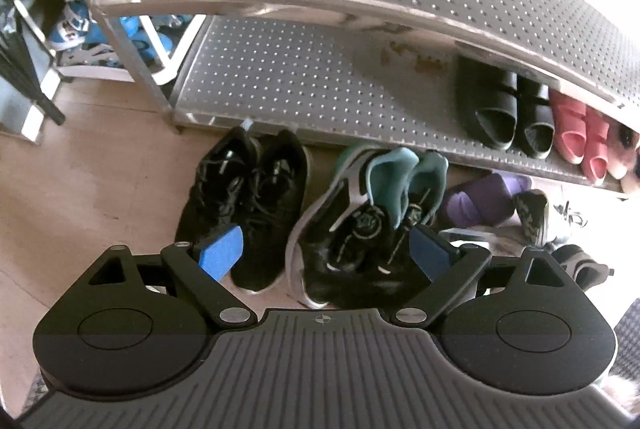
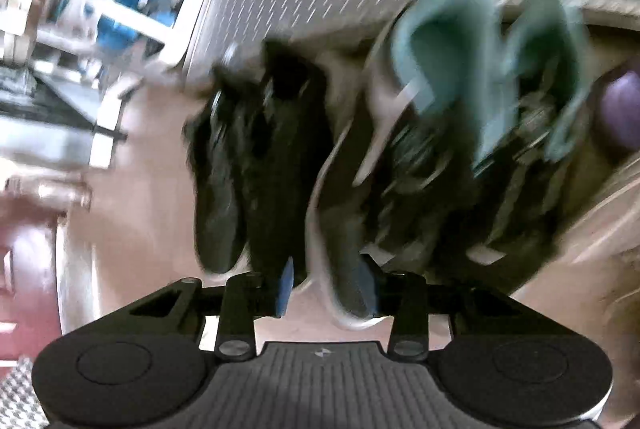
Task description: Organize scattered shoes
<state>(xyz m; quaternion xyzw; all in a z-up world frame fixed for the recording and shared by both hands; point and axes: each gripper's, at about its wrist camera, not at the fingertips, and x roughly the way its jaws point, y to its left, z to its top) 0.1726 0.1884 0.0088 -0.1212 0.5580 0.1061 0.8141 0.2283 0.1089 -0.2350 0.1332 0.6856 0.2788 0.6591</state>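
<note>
In the left wrist view a pair of black sneakers (image 1: pixel 248 205) and a pair of black-and-teal sneakers (image 1: pixel 360 217) stand side by side on the floor before the metal shoe rack (image 1: pixel 304 69). My left gripper (image 1: pixel 324 249) is open above their toes, empty. The right wrist view is blurred by motion. It shows the black pair (image 2: pixel 248 165) and the teal pair (image 2: pixel 460 133). My right gripper (image 2: pixel 328 289) is partly open, its fingers on either side of the toe of the left teal sneaker; whether they touch it I cannot tell.
Black sandals (image 1: pixel 508 109) and pink slippers (image 1: pixel 580 133) sit on the rack's lower shelf. A purple shoe (image 1: pixel 480 201) and other shoes lie on the floor at right. A white shelf with blue shoes (image 1: pixel 104 33) stands at left. The floor is wood.
</note>
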